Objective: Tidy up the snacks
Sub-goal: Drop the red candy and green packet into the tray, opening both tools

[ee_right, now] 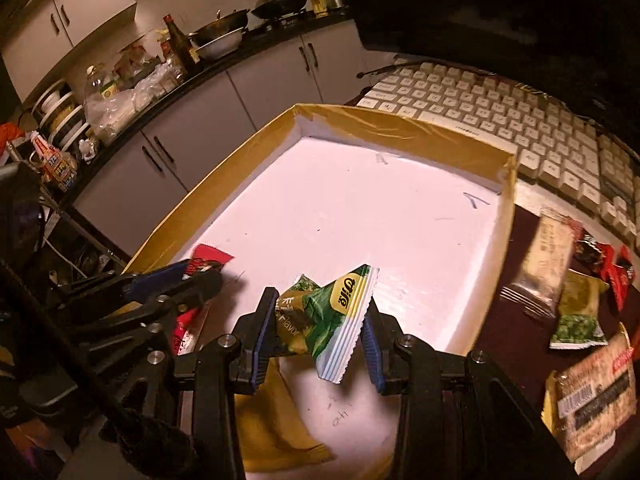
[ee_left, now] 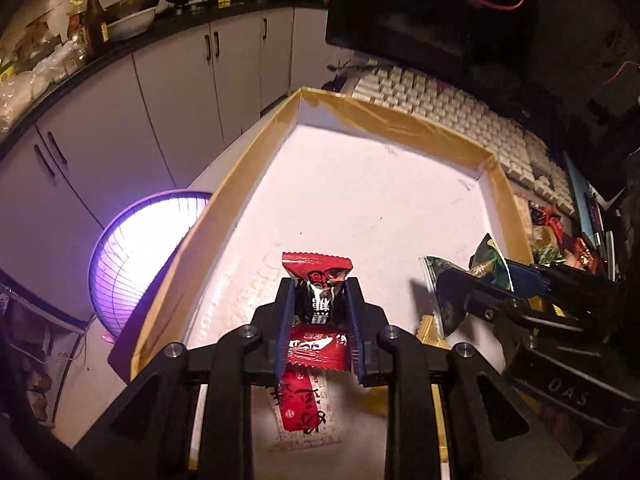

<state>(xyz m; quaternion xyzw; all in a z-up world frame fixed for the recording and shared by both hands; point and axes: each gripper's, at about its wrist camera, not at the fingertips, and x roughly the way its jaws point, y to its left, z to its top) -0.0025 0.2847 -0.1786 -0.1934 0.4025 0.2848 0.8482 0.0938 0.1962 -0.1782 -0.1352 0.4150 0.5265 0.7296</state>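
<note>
Kitchen counter behind; white tray [ee_right: 404, 118] (tape-edged) beside keyboard [ee_right: 500, 120]. Left gripper [ee_left: 320, 308] clamped red snack packet [ee_left: 318, 300] over tray's near edge. Right gripper [ee_right: 320, 320] gripped green snack packet [ee_right: 332, 320] there too. Loose snacks [ee_right: 576, 300] off tray's right edge.

Red-and-black snack packet [ee_left: 318, 312] hangs pinched over the white tray [ee_left: 360, 208] with its tan taped rim — a red-and-white sachet [ee_left: 306, 416] lies flat below. Green packet [ee_right: 332, 320] is crumpled, tilted, above the tray's near edge — more snacks [ee_right: 580, 308] scattered beside it.
</note>
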